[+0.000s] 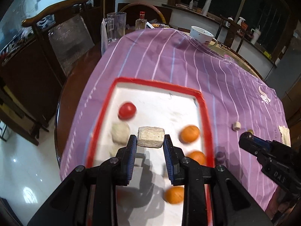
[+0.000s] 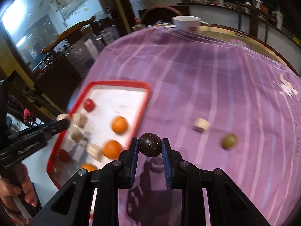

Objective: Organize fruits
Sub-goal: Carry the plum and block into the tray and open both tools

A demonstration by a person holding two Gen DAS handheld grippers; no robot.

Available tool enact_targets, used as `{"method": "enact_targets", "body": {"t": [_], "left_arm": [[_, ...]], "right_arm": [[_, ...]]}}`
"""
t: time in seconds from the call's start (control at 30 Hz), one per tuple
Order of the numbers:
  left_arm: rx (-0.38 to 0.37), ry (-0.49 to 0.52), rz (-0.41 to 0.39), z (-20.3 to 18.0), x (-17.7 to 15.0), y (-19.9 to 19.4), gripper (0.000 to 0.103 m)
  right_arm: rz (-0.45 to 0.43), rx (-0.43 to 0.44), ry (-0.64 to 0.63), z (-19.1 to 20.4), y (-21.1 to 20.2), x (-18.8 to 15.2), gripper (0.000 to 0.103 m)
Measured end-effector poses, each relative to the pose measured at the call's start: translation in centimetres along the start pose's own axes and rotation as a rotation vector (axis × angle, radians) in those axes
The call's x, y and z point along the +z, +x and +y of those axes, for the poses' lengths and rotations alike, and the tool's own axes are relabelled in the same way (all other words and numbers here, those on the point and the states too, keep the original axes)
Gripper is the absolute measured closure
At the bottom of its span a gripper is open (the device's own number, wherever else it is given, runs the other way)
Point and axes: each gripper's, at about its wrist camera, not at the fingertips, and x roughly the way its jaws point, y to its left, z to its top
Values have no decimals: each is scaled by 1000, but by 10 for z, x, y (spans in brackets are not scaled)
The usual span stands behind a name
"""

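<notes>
A: Above the red-rimmed tray (image 1: pixel 204 113), your left gripper (image 1: pixel 150 139) is clenched on a pale block (image 1: pixel 150 137), held crosswise so its long axis runs from one pad to the other.

B: And what lies under it?

A: 1 red fruit (image 1: pixel 127 110) toward the tray's far left, 3 oranges down the right side, the nearest to the fingers at (image 1: pixel 189 134), and a pale lump (image 1: pixel 120 132) just left of the block. All are blurred.

B: Your right hand?

A: Your right gripper (image 2: pixel 150 146) is clamped on a dark round fruit (image 2: pixel 150 147), hanging over the purple striped cloth (image 2: pixel 207 75), not over the tray.

B: So which way does it go?

A: The tray lies to the left of those fingers and a little ahead. I judge you must carry the dark fruit leftward across the red rim. Your left gripper already hangs there, so mind the 2 tools meeting.

B: Anything left outside?

A: A green fruit (image 2: pixel 229 140) and a small pale block (image 2: pixel 202 125) sit on the cloth to the right, nearer your right hand.
</notes>
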Motion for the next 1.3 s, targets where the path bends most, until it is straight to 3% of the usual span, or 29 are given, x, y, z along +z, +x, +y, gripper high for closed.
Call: {"method": "enact_targets", "body": {"t": [0.37, 0.9, 1.17, 1.3], "left_arm": [[-18, 66, 64, 27, 67, 67, 75], [-31, 18, 162, 48, 73, 118, 75], [-64, 8, 164, 48, 70, 114, 55], [-50, 20, 147, 44, 69, 105, 50]], "right_arm": [[41, -6, -22, 48, 75, 57, 76], [122, -64, -27, 49, 126, 64, 75], [137, -65, -25, 47, 132, 64, 73], [121, -51, -11, 44, 127, 64, 61]]}}
